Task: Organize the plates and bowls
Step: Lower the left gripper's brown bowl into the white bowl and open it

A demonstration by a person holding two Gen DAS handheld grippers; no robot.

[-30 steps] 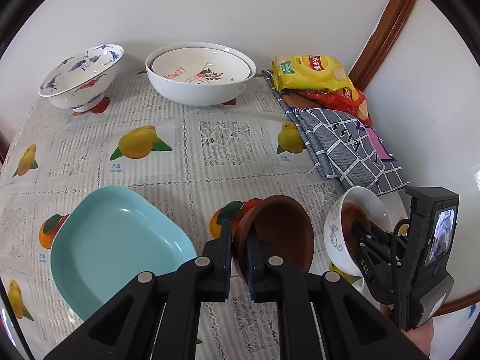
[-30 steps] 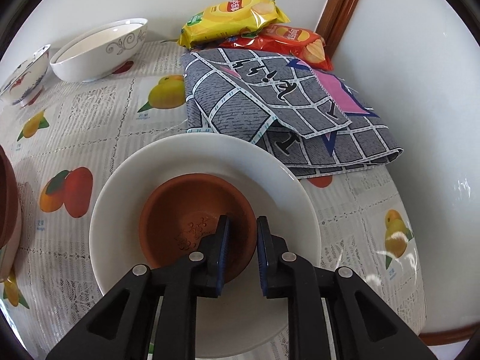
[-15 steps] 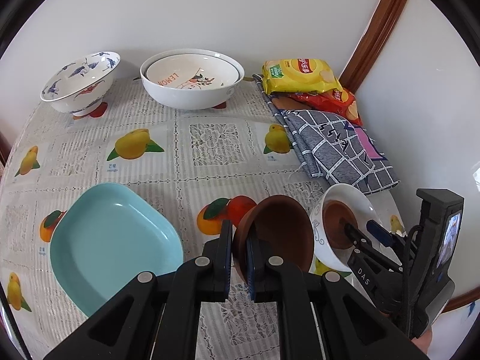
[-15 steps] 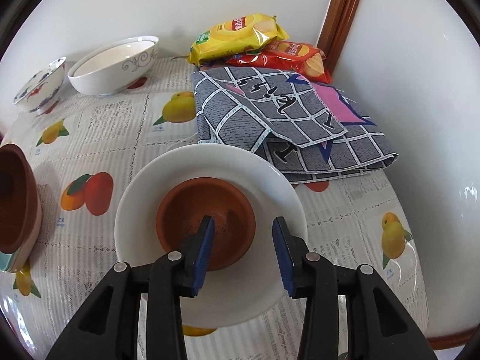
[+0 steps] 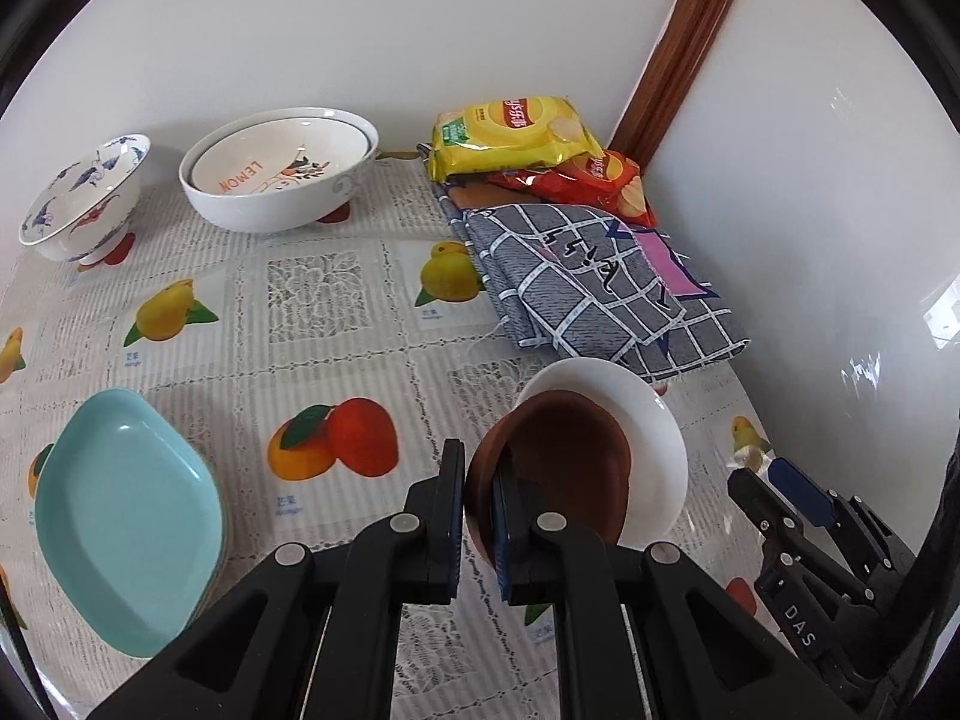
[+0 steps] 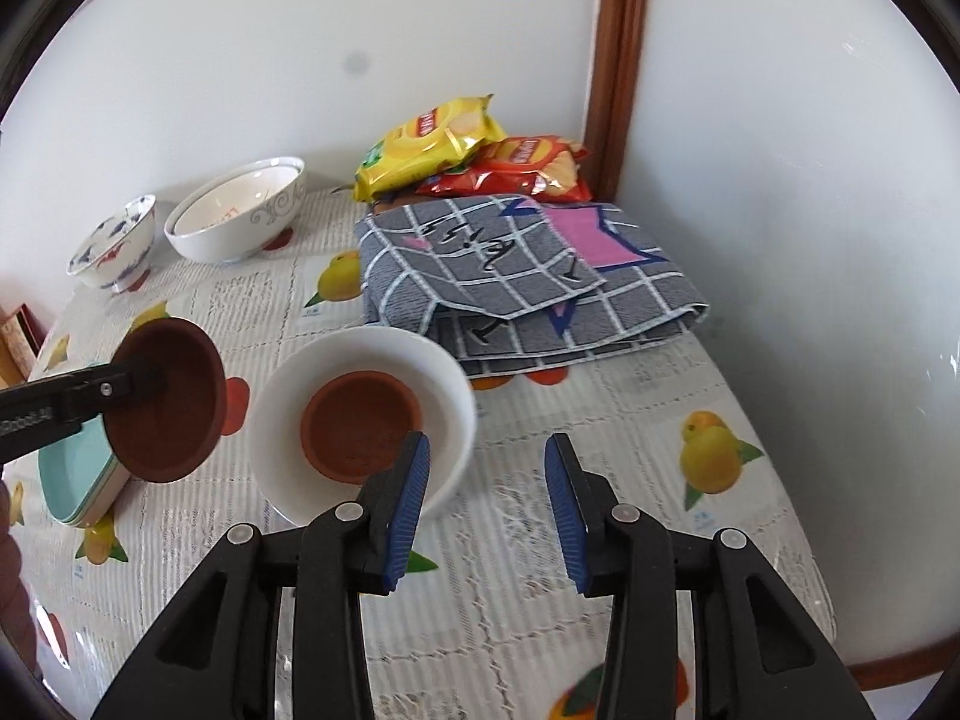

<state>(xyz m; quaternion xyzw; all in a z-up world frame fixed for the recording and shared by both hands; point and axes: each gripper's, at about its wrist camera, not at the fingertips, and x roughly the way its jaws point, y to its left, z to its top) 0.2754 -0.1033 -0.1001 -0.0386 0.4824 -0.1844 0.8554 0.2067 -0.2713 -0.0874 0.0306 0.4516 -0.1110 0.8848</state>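
My left gripper is shut on the rim of a brown bowl and holds it tilted above the table, just left of a white bowl. In the right wrist view the held brown bowl hangs left of the white bowl, which holds a second brown bowl. My right gripper is open and empty, just in front of the white bowl; it also shows in the left wrist view.
A light blue plate lies at the near left. A large white bowl with another nested inside and a blue-patterned bowl stand at the back. A folded grey cloth and snack bags lie at the back right corner.
My right gripper let go of the brown bowl in the white bowl, opened wide and drew back. My left gripper carried its brown bowl right, close to the white bowl.
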